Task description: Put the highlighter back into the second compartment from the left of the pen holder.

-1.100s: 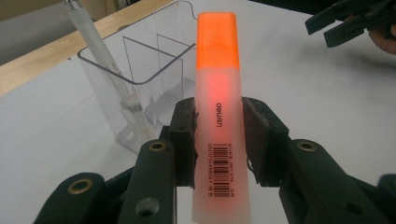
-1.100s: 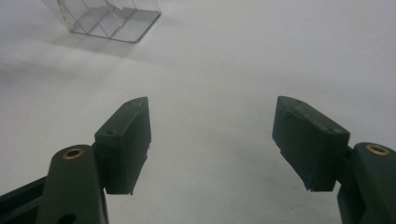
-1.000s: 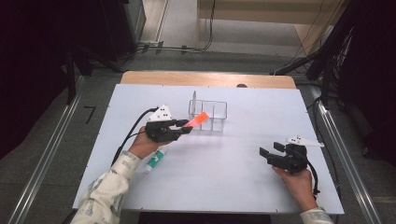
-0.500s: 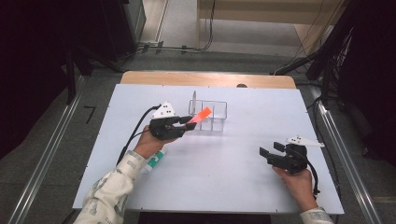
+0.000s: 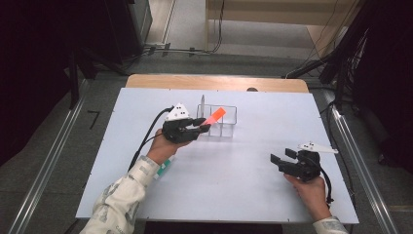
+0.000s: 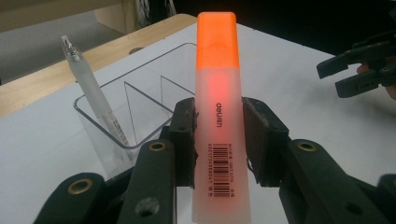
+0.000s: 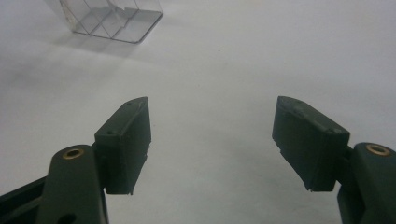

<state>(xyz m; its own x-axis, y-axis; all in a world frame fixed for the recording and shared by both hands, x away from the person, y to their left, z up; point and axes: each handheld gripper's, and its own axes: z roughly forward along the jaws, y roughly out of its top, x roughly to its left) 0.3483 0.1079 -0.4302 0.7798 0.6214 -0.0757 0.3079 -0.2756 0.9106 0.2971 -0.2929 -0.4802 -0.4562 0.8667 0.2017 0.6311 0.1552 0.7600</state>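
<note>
My left gripper (image 5: 202, 127) (image 6: 218, 135) is shut on an orange highlighter (image 5: 214, 116) (image 6: 218, 116), gripping its translucent barrel with the orange cap pointing away. The highlighter hangs tilted over the near edge of a clear divided organiser (image 5: 228, 127) (image 6: 140, 102). A white pen (image 5: 202, 102) (image 6: 88, 88) stands in the organiser's left end compartment. My right gripper (image 5: 282, 156) (image 7: 212, 140) rests low at the right of the white table (image 5: 253, 195), open, with bare table between its jaws. The organiser (image 7: 112, 16) lies far off in the right gripper view.
A small white and teal item (image 5: 164, 168) lies on the table beside the left forearm. In the left gripper view the right gripper (image 6: 359, 70) sits at the far right. Wooden table edge (image 5: 219, 83) runs behind the white sheet; cables trail on the floor beyond.
The left gripper has shifted slightly away and to the right, carrying the highlighter closer over the organiser. The right gripper has stayed still.
</note>
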